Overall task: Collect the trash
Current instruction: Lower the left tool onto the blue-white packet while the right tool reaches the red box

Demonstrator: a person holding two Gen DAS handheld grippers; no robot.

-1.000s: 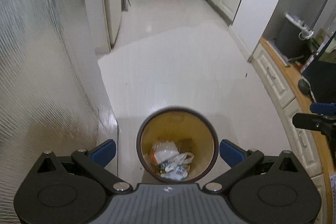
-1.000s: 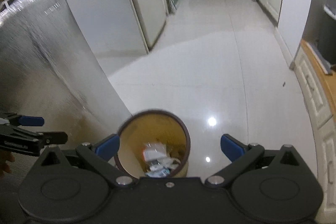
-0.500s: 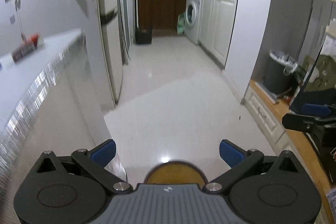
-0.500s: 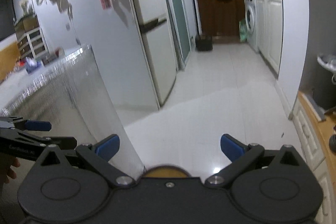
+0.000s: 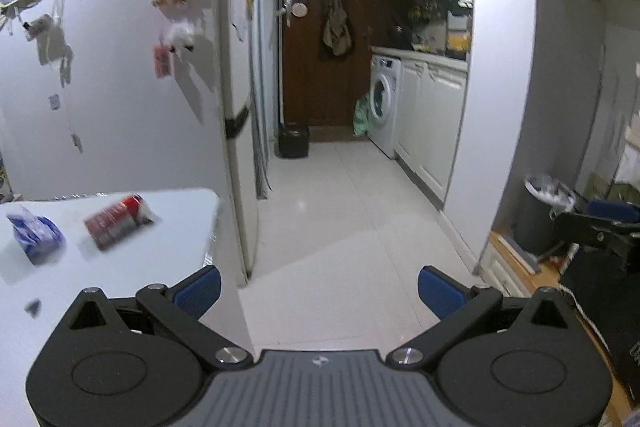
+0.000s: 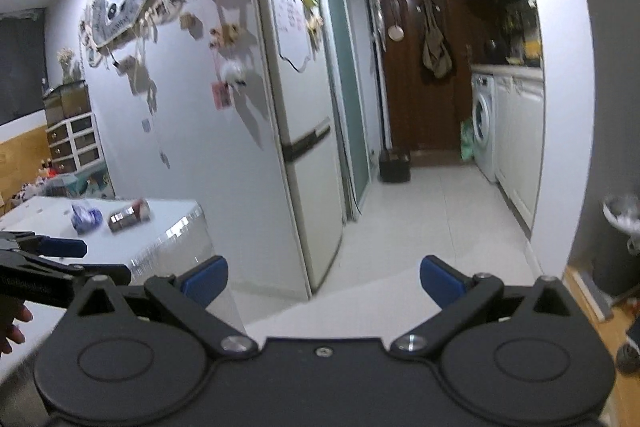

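A glossy white tiled floor [image 5: 340, 227] ran as an open corridor to a dark wooden door [image 5: 320, 39], bounded on one side by a tall, smooth refrigerator [image 6: 300, 167] and on the other by white panelled cabinets and a front-loading washing machine [image 5: 382, 107]. The white surface [image 5: 120, 247] stood at the near left, flat-topped with a rounded corner; only the right wrist view showed its reflective, ribbed silver side [image 6: 172, 247].

Two pieces of trash lay near each other on the surface, well back from its edge: a red and silver can [image 5: 118, 219] on its side and a crumpled blue and white wrapper [image 5: 34, 233]. Both were blurred. A small dark scrap [image 5: 33, 306], seen only in the left wrist view, lay nearer the camera.

The left gripper [image 5: 319, 287] had its blue-padded fingers spread wide, holding nothing, over the surface's corner and the open floor. The right gripper [image 6: 322, 281] was likewise spread wide and empty. The right wrist view alone showed fingertips of a hand [image 6: 14, 323] behind the left gripper. A grey lined bin [image 5: 540, 219] stood at the far right.
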